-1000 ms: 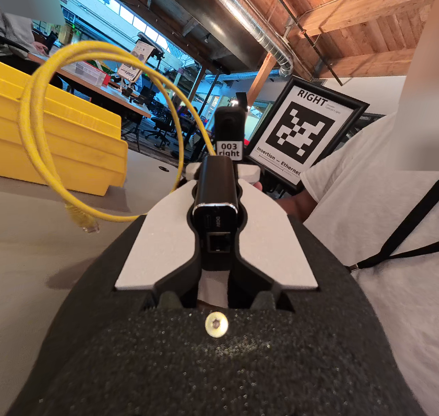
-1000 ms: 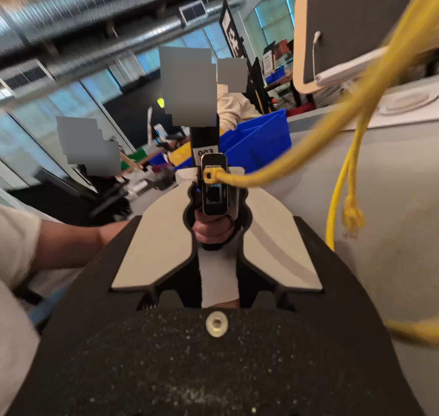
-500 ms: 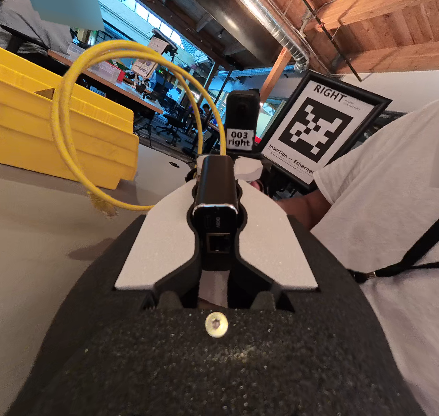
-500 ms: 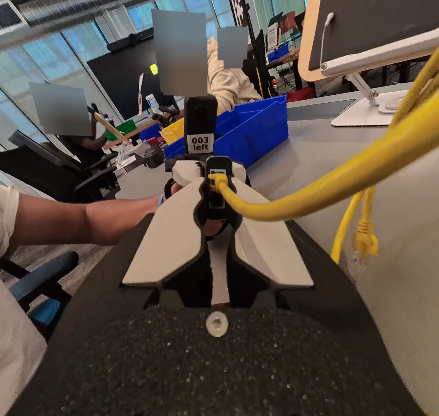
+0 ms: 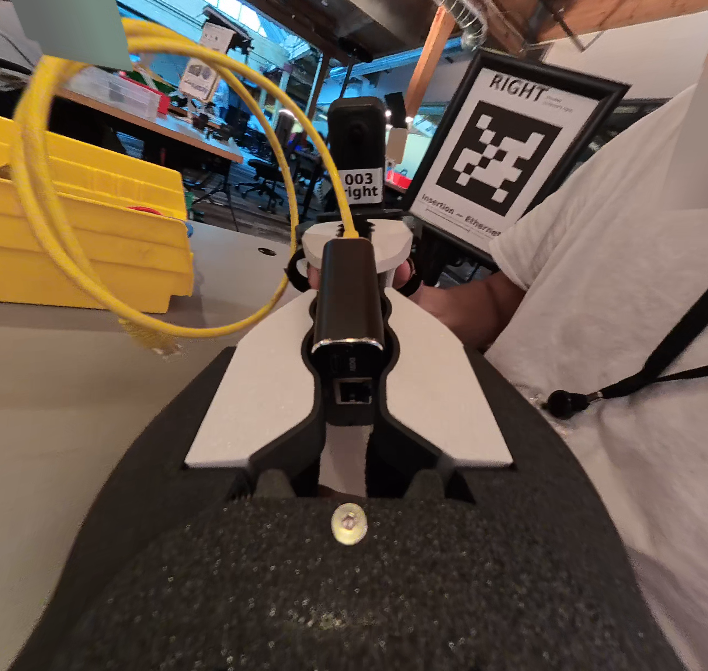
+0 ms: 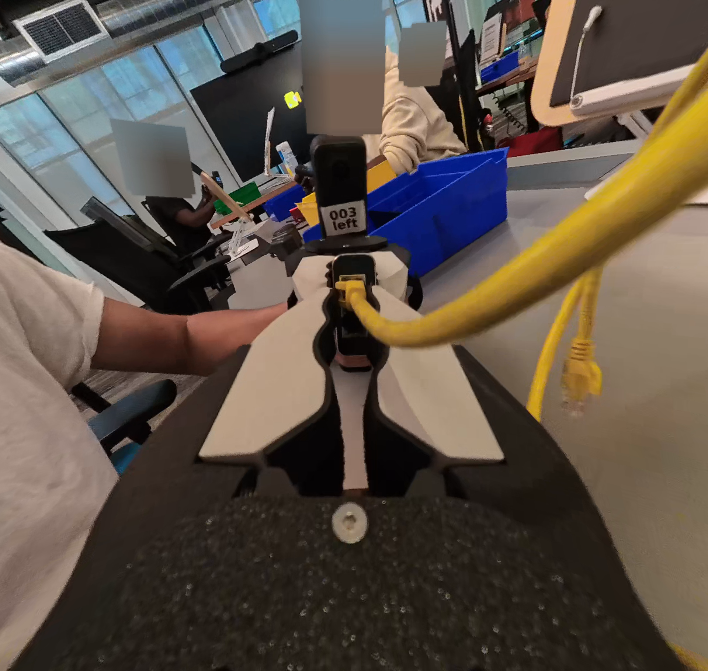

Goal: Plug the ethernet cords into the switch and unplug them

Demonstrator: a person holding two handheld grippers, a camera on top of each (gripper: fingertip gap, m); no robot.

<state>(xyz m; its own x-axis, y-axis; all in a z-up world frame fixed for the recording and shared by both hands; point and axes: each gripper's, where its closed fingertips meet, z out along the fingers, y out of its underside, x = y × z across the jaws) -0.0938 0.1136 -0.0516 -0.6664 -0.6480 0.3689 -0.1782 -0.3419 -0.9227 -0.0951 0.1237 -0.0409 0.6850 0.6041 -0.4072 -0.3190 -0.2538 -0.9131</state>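
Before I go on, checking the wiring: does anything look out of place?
The yellow ethernet cord is plugged into the black switch at one end only. Its other plug hangs loose, and the port below the plugged one is empty.

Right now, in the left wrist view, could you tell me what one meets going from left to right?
Yellow bin → dangling free plug of the yellow cable → black switch held in the left tool → framed marker sign → person's white shirt.

cord (image 5: 268, 89): yellow | switch (image 5: 348, 300): black | bin (image 5: 95, 239): yellow | bin (image 6: 440, 208): blue | framed sign (image 5: 498, 154): black-white checks
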